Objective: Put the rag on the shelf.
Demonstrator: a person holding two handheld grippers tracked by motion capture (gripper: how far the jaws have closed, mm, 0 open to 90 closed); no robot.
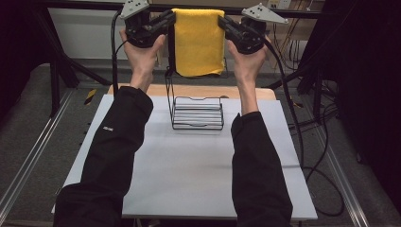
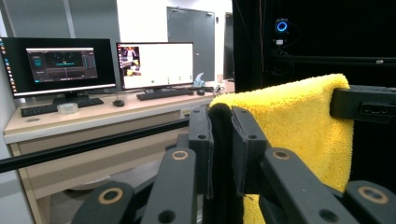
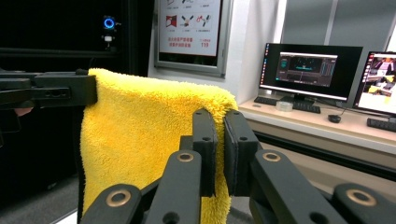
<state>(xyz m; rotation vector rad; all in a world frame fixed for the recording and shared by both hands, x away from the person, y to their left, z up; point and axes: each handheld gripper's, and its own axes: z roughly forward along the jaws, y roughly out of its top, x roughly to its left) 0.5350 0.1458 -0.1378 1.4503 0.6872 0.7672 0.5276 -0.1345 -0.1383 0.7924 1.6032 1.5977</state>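
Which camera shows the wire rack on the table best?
The high view: the black wire rack stands whole on the white table, under the yellow towel. Both gripper views look past the towel at the room and desks instead.

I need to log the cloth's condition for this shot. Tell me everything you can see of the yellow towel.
The yellow towel is a plush, fluffy cloth, like microfibre, bright yellow all over with no pattern visible. It is folded over and hangs in the air as a smooth rectangle, folded edge on top, lower edge loose. The left tool pinches its upper left corner and the right tool its upper right corner, stretching the top edge level. It hangs above the black wire rack on the table, apart from the rack's base.
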